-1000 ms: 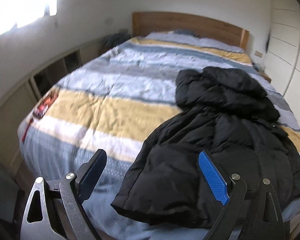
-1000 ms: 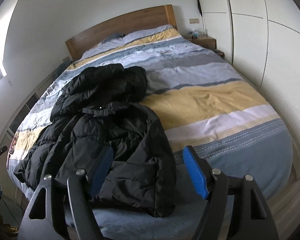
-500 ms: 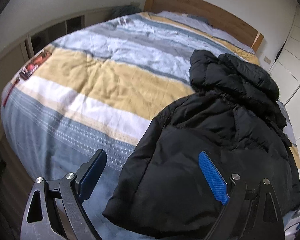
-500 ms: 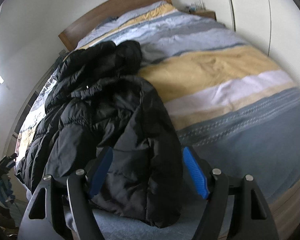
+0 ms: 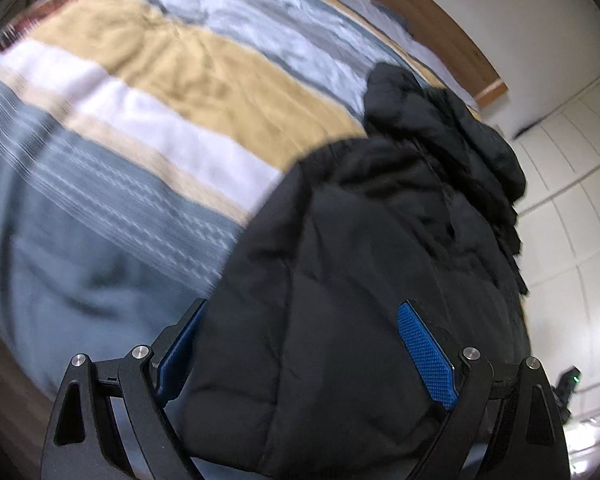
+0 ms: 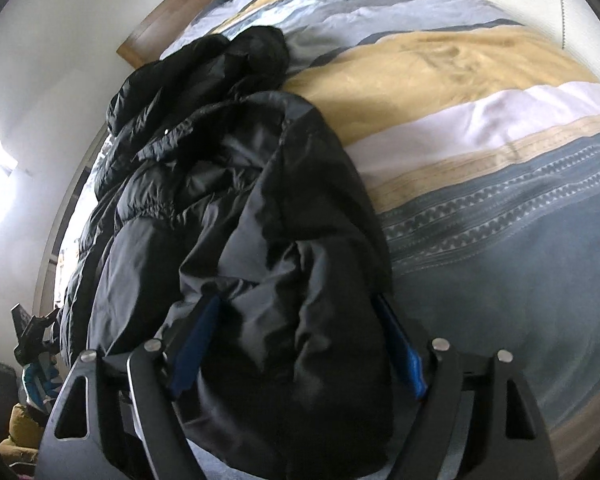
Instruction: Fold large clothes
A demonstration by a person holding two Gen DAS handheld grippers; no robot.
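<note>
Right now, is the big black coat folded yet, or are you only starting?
Only starting. Nothing looks folded: the black coat lies rumpled and spread on the striped duvet, hood toward the headboard. In hand: the left gripper is open around the bottom edge; the right gripper is opening around the other bottom corner, not pinching. Left: grabbing and every fold.

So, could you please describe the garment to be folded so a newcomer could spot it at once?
Start from the bed with the striped duvet. Near its foot lies the black puffer jacket, hood toward the wooden headboard. It is the only dark, quilted thing on the pale stripes.
</note>
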